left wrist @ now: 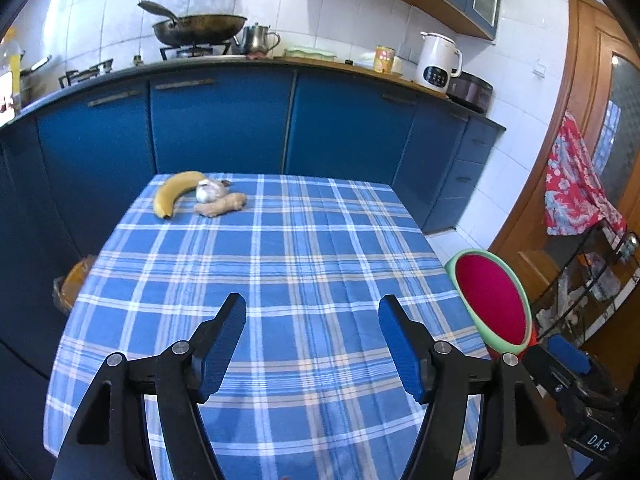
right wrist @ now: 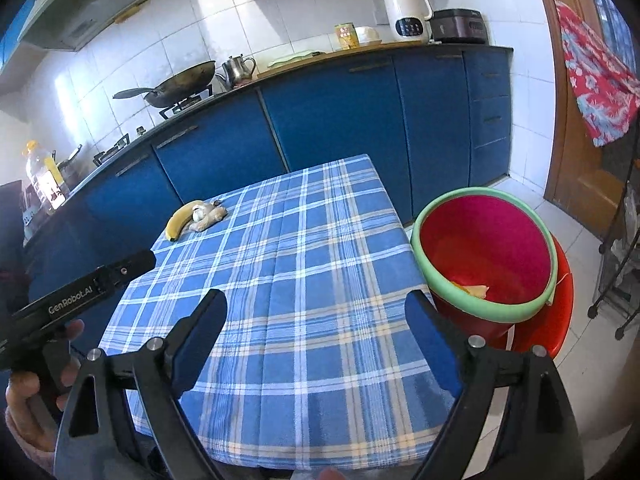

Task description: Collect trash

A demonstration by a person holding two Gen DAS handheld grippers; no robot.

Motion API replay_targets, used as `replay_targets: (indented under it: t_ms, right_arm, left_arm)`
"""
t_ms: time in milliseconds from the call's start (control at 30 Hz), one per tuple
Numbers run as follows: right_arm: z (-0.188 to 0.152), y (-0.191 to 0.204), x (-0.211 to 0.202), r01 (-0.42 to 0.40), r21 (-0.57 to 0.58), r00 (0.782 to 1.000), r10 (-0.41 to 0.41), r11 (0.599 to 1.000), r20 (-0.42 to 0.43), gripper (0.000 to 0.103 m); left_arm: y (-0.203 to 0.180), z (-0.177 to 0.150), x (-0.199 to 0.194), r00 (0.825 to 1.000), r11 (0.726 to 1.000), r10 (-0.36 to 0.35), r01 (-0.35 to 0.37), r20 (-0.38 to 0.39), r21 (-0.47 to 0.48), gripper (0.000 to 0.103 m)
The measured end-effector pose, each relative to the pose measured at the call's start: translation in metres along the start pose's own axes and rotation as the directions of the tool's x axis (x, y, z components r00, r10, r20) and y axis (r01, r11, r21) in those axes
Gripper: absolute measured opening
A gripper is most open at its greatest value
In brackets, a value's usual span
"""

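A yellow banana, a garlic bulb and a piece of ginger lie together at the far left corner of the blue plaid tablecloth. A red bin with a green rim stands beside the table's right edge, with yellowish scraps at its bottom. My left gripper hovers open over the near part of the cloth, nothing between its blue pads. My right gripper is open too, empty, near the bin.
Blue cabinets run behind the table, with a wok, a steel kettle, a white electric kettle and a cooker on the counter. A wire rack and a wooden door stand at right. A basket sits left of the table.
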State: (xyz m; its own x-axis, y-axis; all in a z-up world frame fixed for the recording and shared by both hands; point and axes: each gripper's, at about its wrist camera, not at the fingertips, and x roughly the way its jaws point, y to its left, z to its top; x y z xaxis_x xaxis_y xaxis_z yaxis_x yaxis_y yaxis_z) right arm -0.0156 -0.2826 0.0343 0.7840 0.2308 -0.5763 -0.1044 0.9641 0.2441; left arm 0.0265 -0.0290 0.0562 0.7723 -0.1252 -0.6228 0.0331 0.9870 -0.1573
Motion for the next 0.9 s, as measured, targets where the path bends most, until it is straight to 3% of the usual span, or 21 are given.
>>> replay_targets:
  t_ms: [467,900]
  right_arm:
    - [-0.005,0.007,0.001,0.039,-0.022,0.999,-0.039,0.999,0.016,0.090]
    - [-0.004,0.005,0.001,0.027,-0.016,1.000,-0.027,1.000,0.009,0.090]
  left_arm:
    - [-0.001,-0.011,-0.004,1.000,1.000,0.016,-0.016,0.023,0.014,0.071]
    - [-0.004,-0.012,-0.007,0.999,0.999,0.036,-0.037,0.034,0.019,0.071]
